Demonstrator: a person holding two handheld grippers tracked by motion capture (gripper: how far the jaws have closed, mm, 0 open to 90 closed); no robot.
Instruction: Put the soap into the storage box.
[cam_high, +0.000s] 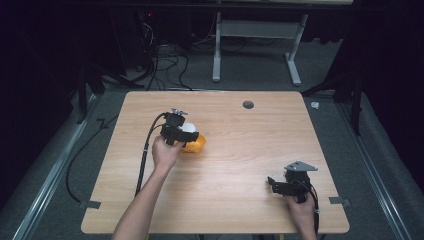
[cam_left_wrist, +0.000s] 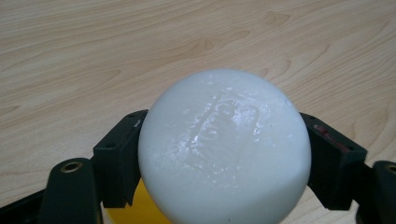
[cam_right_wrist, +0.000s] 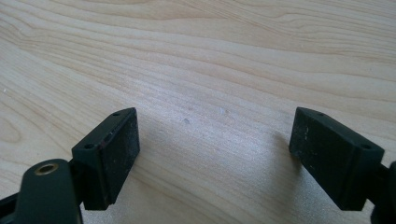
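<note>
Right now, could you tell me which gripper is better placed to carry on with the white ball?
Left. The left gripper already has its jaws against both sides of the white ball, just above the orange object. The right gripper sits open over bare table near the front right corner, holding nothing.

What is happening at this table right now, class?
A person works at a wooden table with a gripper in each hand. The left gripper is closed on a white ball, which sits at an orange container near the table's middle. The right gripper waits open over bare wood at the near right.
</note>
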